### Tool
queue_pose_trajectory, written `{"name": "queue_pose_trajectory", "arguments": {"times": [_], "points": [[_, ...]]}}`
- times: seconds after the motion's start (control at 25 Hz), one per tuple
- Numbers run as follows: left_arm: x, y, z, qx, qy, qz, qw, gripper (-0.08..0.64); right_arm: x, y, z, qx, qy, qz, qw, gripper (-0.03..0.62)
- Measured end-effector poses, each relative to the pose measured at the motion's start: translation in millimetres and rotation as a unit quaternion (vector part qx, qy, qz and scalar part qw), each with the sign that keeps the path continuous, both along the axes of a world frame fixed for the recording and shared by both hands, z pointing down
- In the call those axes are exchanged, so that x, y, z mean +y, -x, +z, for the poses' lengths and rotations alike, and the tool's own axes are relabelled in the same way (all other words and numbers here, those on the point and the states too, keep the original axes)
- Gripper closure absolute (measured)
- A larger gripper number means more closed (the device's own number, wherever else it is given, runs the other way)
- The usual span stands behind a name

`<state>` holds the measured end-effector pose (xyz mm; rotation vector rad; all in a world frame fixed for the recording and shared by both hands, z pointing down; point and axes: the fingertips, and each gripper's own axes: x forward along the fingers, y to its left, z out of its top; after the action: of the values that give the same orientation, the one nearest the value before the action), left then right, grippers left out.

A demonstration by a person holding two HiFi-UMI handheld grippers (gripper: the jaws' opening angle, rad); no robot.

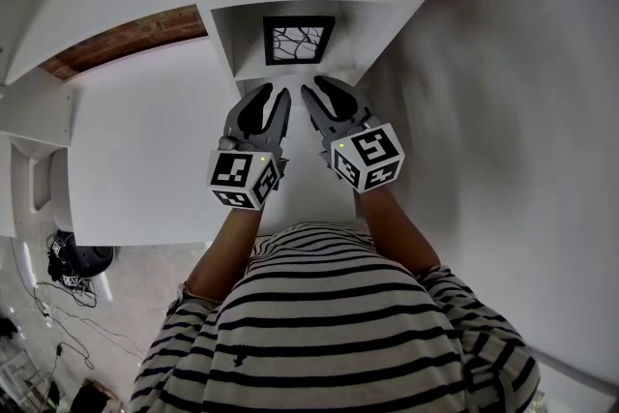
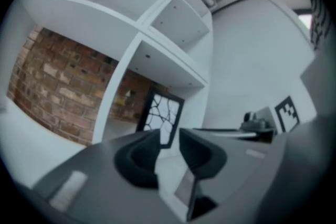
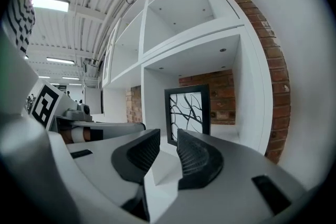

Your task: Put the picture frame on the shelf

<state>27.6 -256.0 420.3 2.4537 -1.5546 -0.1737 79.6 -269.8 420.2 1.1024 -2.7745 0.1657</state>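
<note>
The black picture frame (image 1: 298,41) with a white branching pattern stands upright inside a white shelf compartment (image 1: 250,63). It also shows in the left gripper view (image 2: 163,115) and the right gripper view (image 3: 188,113). My left gripper (image 1: 276,95) (image 2: 169,136) and right gripper (image 1: 316,87) (image 3: 168,136) hover side by side just in front of that compartment, a short way from the frame. Both point at the frame. Each pair of jaws stands apart with nothing between them.
The white shelf unit (image 3: 194,34) has several open compartments above and beside the frame's one, with a brick wall (image 2: 58,92) behind. A plain white wall (image 1: 522,111) runs along the right. Cables and dark gear (image 1: 68,266) lie on the floor at lower left.
</note>
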Motion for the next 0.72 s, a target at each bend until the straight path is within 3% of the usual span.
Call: {"name": "queue_pose_trajectory", "arguments": {"times": [0.32, 0.72], "points": [[35.7, 8.1, -4.7, 0.045, -0.043, 0.088, 0.9941, 0.499, 37.4, 27.1, 1.3, -0.051, 0.004, -0.031, 0.998, 0.536], [71.8, 41.6, 1.0, 0.063, -0.052, 0.123, 0.9890, 0.536, 78.3, 69.1, 8.0, -0.093, 0.026, -0.047, 0.994, 0.566]]}}
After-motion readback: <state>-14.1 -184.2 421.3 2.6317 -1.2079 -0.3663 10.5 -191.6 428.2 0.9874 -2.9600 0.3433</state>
